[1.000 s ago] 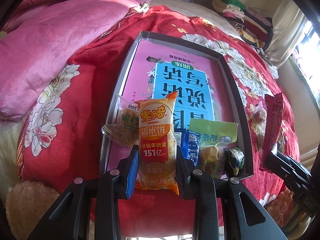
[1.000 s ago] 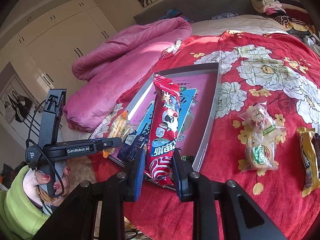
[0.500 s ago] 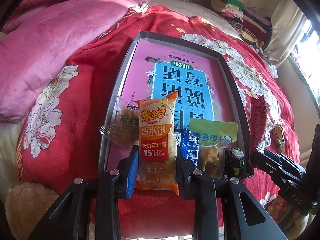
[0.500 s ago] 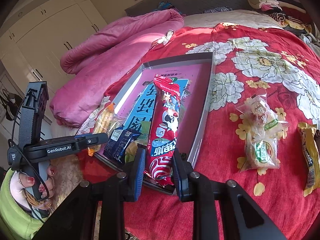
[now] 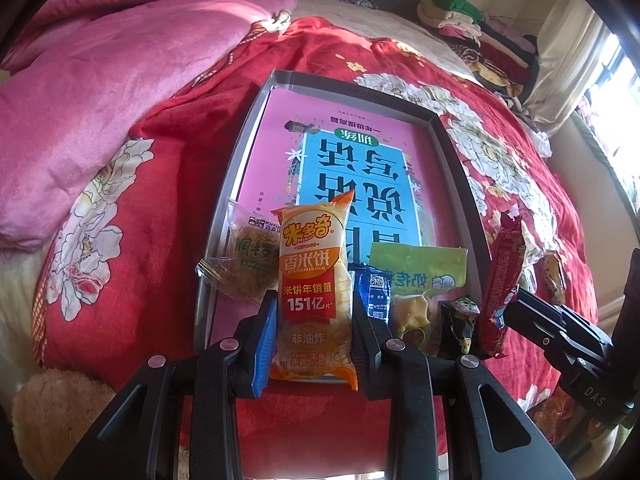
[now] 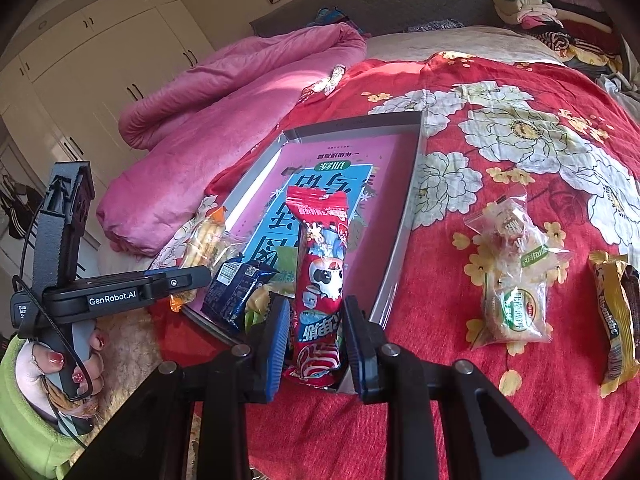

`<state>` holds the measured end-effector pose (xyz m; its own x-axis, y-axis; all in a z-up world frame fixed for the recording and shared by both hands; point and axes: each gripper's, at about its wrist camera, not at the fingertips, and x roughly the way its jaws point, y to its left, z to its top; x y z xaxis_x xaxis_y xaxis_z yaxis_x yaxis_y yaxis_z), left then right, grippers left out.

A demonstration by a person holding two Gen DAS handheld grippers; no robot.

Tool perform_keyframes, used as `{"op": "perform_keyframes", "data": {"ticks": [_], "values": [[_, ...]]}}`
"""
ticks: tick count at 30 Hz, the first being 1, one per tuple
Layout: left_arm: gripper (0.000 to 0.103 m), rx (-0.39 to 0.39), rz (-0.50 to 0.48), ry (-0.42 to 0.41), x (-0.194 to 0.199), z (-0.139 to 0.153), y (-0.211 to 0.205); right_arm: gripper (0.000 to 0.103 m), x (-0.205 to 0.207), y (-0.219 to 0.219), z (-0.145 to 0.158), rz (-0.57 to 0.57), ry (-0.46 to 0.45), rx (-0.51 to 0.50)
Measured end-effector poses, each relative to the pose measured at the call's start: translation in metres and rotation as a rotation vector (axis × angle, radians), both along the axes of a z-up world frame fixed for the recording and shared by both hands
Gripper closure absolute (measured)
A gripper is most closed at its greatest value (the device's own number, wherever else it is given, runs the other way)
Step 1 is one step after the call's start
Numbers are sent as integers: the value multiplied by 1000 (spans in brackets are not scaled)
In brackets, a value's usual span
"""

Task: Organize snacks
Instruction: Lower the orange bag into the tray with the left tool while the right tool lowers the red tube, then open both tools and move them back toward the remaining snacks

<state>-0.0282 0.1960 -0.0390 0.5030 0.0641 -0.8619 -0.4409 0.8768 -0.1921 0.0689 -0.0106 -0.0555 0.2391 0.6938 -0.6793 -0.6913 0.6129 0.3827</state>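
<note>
Gripping an orange rice-cracker pack between its fingers, the left gripper holds it at the tray's near edge; just right, the right gripper pinches a red pack over the same edge; beyond lie a blue packet, a green pouch, then the book; loose snacks sit farther right on the bedspread.

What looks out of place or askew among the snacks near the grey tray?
The clear crumbly snack packet lies across the grey tray's left rim, half outside. Clear cookie bags and a yellow bar lie outside the tray, on the red bedspread.
</note>
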Motion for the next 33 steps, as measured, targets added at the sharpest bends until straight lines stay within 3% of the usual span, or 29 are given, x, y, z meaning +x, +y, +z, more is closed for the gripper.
{"op": "perform_keyframes", "data": {"ticks": [8,12,23,33], "values": [[66,15,-2,-37,-2,9,-2,72,1,-11,5,-22,-32,-1],[53,26,-3,-60,-2,14,-4,71,6,-21,7,-47,-37,8],[34,57,-11,-143,-5,35,-13,60,17,-55,25,-137,-119,9],[30,56,-65,-196,2,65,-49,56,15,-81,45,-169,-249,-20]]}}
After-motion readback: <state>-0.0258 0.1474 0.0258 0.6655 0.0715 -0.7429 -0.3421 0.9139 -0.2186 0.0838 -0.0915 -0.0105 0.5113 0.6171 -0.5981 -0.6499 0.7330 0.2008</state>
